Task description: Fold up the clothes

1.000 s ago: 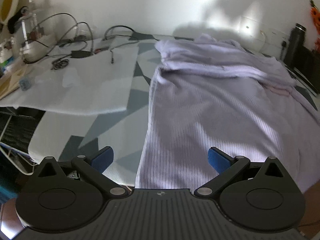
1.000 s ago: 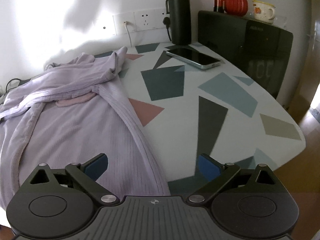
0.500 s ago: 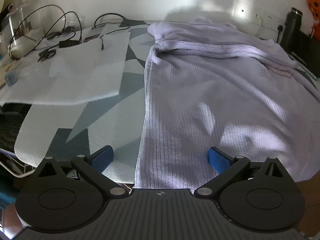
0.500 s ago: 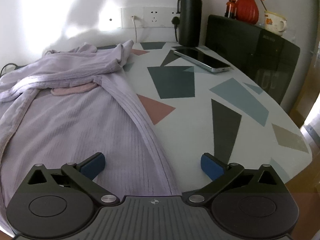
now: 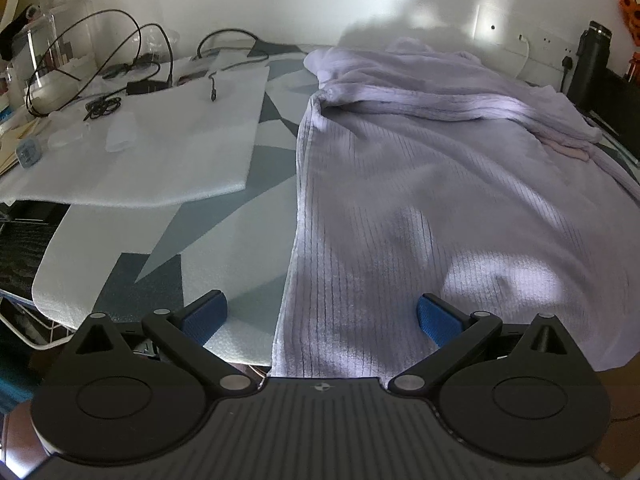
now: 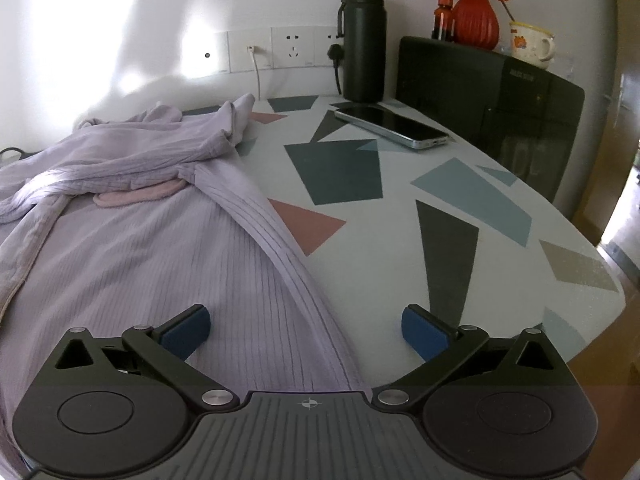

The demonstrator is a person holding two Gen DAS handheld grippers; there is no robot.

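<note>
Two grippers, both with jaws wide apart, nothing clamped: left gripper (image 5: 320, 314) over near left hem corner of lilac ribbed garment (image 5: 420, 184), right gripper (image 6: 306, 328) over near right edge (image 6: 296, 280). Garment spread flat on table, sleeves bunched at far end. Best to pinch both near corners evenly, lift together. Patterned tabletop (image 6: 460, 240); phone (image 6: 394, 126), black flask (image 6: 364, 42), wall sockets (image 6: 294, 50) far right; cables (image 5: 120, 64) far left.

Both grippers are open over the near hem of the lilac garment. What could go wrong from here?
1. The left gripper straddles the side edge of the garment, so closing may catch little cloth.
2. The sleeves lie bunched at the far end; folding now could trap the wrinkles.
3. Dragging the garment could nudge the phone near the right gripper's side.
</note>
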